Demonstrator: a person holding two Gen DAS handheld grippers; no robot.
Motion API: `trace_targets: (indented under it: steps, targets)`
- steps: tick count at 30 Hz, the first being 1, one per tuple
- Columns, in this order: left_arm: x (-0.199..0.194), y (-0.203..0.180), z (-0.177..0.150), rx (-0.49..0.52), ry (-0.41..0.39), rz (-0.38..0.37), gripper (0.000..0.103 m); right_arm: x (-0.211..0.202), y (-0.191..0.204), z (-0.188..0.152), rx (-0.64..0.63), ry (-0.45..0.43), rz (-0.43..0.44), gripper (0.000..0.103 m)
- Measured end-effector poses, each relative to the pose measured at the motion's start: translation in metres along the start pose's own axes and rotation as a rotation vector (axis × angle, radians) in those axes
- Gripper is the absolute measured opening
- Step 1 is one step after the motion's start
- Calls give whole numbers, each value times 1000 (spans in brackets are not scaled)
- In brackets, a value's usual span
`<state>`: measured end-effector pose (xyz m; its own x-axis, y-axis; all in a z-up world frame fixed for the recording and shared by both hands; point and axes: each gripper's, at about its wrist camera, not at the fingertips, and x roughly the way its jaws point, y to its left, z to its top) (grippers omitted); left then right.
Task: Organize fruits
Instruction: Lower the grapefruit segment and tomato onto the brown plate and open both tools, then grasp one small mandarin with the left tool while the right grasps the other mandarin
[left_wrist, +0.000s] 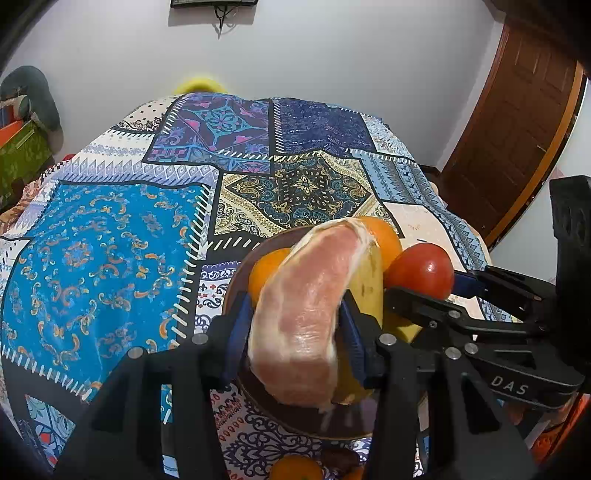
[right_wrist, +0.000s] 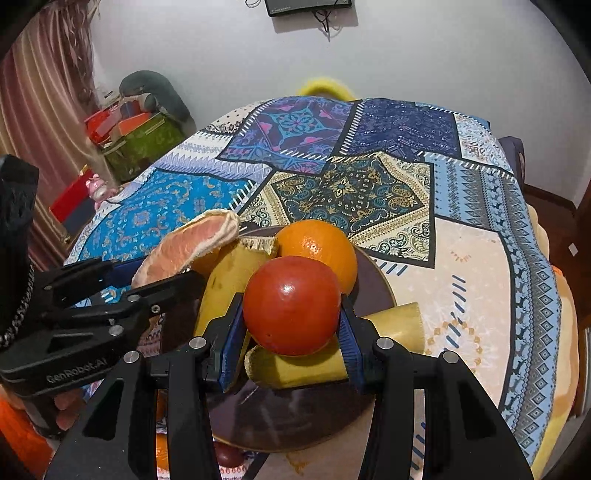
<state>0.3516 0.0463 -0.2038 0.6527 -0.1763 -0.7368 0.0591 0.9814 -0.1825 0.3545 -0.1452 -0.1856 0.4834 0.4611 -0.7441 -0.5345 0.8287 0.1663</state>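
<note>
My left gripper (left_wrist: 295, 317) is shut on a peeled pink pomelo segment (left_wrist: 306, 306) and holds it over a dark brown plate (left_wrist: 332, 424). My right gripper (right_wrist: 291, 325) is shut on a red tomato (right_wrist: 291, 304) just above the same plate (right_wrist: 280, 417). On the plate lie an orange (right_wrist: 321, 247), a banana (right_wrist: 221, 277) and a cut banana piece (right_wrist: 303, 365). The pomelo segment also shows in the right wrist view (right_wrist: 184, 251), and the tomato in the left wrist view (left_wrist: 421, 273). A second orange (left_wrist: 266, 269) sits behind the segment.
The plate stands on a round table with a patchwork blue cloth (left_wrist: 110, 240). Another orange (left_wrist: 295, 469) and a dark red fruit (right_wrist: 227, 456) lie at the near edge below the plate. Boxes (right_wrist: 140, 136) stand left of the table, a wooden door (left_wrist: 517, 129) to the right.
</note>
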Motion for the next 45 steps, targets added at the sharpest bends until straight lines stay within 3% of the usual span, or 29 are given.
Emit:
trace_targets:
  steps: [5,14,33,41,45]
  targets:
    - [1,-5,-2,42,-1,42,47,4,-4,-1,12,6,11,44]
    - [-8,-3,-1,28,-1,22,47,-3,1,2,-20,-5,-6,47]
    - [-108,-12,-30,69,-79,72,49,-79,25,-19,-34,-69,-51,50]
    - [-138,-5,-57,73,-104,111,57,-92,42,-40,-48,-45,-63,50]
    - [-152,-2,-69,79,-121,111,69,-97,53,-50,-60,-32,-62,50]
